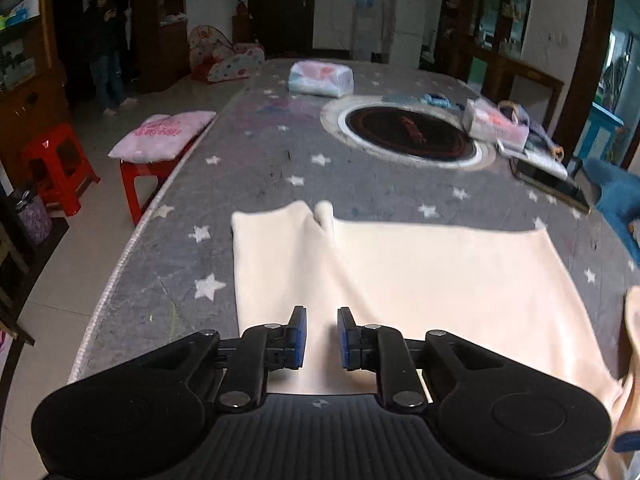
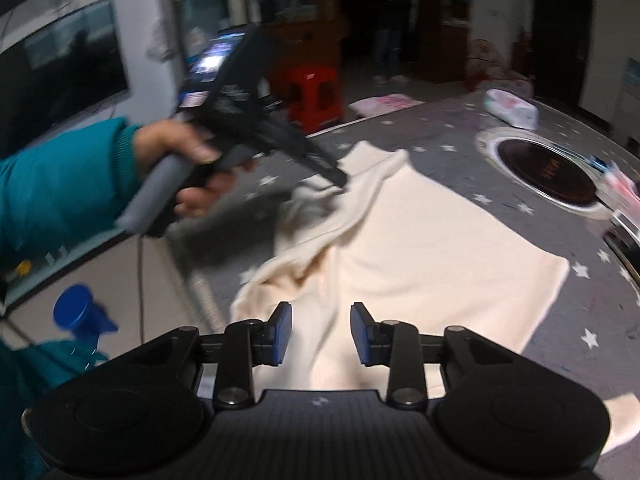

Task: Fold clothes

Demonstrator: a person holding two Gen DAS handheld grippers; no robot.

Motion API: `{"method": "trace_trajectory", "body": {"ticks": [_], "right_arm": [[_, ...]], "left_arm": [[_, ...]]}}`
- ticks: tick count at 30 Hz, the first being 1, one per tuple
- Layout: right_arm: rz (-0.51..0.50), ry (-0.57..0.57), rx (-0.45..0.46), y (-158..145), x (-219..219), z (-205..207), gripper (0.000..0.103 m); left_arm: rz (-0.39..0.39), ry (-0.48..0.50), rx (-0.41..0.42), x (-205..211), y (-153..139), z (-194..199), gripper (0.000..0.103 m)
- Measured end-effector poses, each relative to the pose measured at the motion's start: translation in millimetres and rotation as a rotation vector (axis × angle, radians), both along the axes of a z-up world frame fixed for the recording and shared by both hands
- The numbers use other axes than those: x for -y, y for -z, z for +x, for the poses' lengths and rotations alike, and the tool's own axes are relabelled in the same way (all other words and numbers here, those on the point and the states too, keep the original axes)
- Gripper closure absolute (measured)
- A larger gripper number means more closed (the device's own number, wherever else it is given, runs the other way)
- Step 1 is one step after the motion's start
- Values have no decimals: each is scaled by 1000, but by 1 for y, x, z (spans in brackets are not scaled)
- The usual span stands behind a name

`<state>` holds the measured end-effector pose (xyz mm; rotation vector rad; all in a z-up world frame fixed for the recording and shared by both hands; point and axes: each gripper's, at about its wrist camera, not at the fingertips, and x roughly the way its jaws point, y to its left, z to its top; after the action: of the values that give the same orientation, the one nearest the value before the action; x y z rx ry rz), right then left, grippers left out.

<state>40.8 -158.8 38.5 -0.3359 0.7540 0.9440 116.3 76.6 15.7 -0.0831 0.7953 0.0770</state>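
The right gripper is released, its jaws apart above the near edge of the cream garment. The left gripper is also released, over the same cloth, which lies spread on the grey star-patterned table. Farther away sits a round black cooktop.

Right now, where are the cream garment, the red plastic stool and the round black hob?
cream garment [image 1: 420,280], left wrist view, flat middle
red plastic stool [image 1: 52,148], left wrist view, seat
round black hob [image 1: 408,132], left wrist view, centre
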Motion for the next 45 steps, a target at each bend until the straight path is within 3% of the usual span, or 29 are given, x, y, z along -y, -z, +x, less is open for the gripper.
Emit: {"method": "trace_trajectory", "body": {"ticks": [1,3,11,13,15,17,22,23,30,36,40,45], "right_arm": [[2,17,-3,2,1,3,71],[6,44,-19,8,2,8,70],[-5,146,-14,21,20,13,56],[-1,218,-10,23,34,19,56],[6,302,-11,26,52,27,56],[10,396,-21,29,71,36,55],[-13,582,-37,37,118,48,55],[-22,616,-46,39,126,49,55],[-49,761,-49,41,161,39,54],[-37,757,2,29,162,31,51],[-16,714,19,22,148,39,51],[-16,647,16,22,118,51,51]], "left_arm": [[0,-9,4,1,-1,3,80],[1,-27,13,2,-3,9,58],[9,-93,-13,7,7,61,53],[24,-105,-31,6,13,69,54],[46,-112,-52,5,17,74,77],[41,-100,-52,1,17,68,85],[49,-74,-32,-11,11,48,88],[53,-72,-27,-13,9,43,92],[56,-124,2,-37,4,11,100],[49,-212,29,-70,-3,-34,102],[-28,-264,10,-90,-5,-49,101],[-60,-183,43,-66,-14,-37,96]]}}
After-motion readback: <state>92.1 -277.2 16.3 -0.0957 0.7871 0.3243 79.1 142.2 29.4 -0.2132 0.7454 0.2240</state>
